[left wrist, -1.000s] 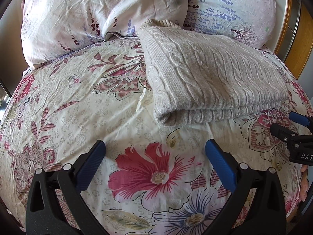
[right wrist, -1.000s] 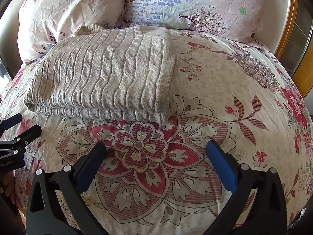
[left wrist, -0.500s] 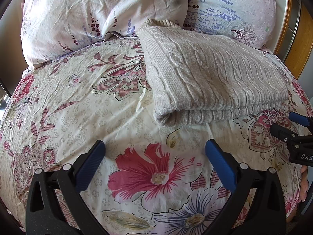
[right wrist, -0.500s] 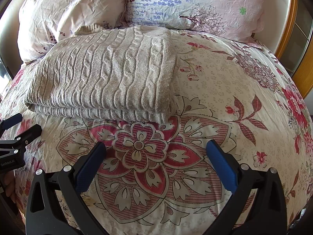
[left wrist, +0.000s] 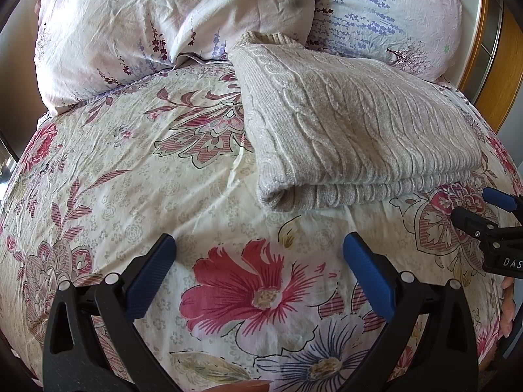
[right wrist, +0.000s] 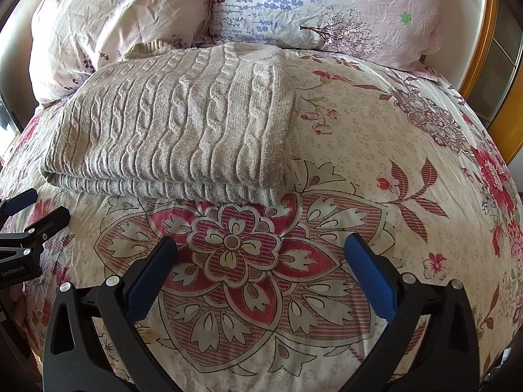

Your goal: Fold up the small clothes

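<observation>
Already my cable-knit sweater point(left wrist: 356, 137) lies folded on the bed point(right wrist: 376, 150); both claws, left point(left wrist: 258, 256) and right point(right wrist: 260, 256), gape empty—a careless nudge could unfold it.

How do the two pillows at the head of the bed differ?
The left pillow is pinkish cream with sparse dark sprigs; the right pillow has a bluish area with rows of purple lavender and a small tree print. The sweater reaches the seam where they meet. Both are wrinkled and lean at the head of the bed.
</observation>
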